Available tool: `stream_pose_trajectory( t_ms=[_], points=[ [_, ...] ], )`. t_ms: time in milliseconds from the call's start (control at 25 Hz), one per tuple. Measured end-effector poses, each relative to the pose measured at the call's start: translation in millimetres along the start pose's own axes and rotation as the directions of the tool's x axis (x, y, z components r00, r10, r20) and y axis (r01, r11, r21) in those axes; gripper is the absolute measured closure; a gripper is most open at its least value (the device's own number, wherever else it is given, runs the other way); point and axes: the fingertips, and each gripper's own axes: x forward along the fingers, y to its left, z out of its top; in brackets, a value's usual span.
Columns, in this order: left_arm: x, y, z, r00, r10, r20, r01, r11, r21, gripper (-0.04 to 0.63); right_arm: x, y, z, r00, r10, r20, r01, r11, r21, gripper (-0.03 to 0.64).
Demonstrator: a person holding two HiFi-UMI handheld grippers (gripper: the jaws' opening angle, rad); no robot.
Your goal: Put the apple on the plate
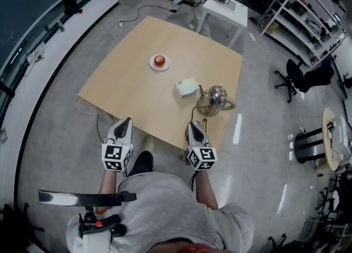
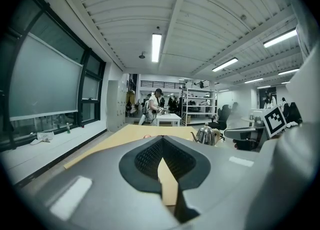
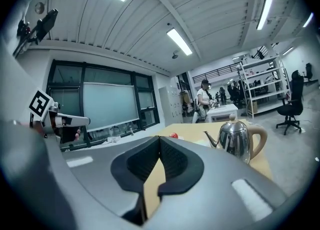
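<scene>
My left hand-held gripper (image 1: 125, 121) and right hand-held gripper (image 1: 193, 127) both have their jaws closed on nothing, at the near edge of the counter (image 1: 126, 84). The apple (image 1: 159, 61) sits on the white plate (image 1: 152, 65) far across it, so the task looks finished to me.
</scene>
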Motion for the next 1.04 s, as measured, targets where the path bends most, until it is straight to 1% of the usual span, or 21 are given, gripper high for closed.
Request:
stream_pose_trajectory(
  t_ms=[160, 480, 1040],
  points=[
    [0.9, -1.8, -3.6, 1.000, -0.007, -0.006, 0.007, 1.000, 0.003, 0.575, -0.9, 2.3, -3.2, 1.000, 0.008, -0.004, -0.008, 1.000, -0.008, 0.612],
    [1.7, -4.3, -0.4, 1.000, -0.010, -0.002, 0.010, 1.000, 0.006, 0.575, 1.5, 3.2, 4.8, 1.000, 0.013, 0.008, -0.013, 1.000, -0.018, 0.612],
    [2.5, -6.4, -0.8, 1.000, -0.009, -0.013, 0.009, 1.000, 0.004, 0.575, 0.6, -0.6, 2.1, 1.000, 0.010, -0.012, -0.010, 1.000, -0.003, 0.612]
  ],
)
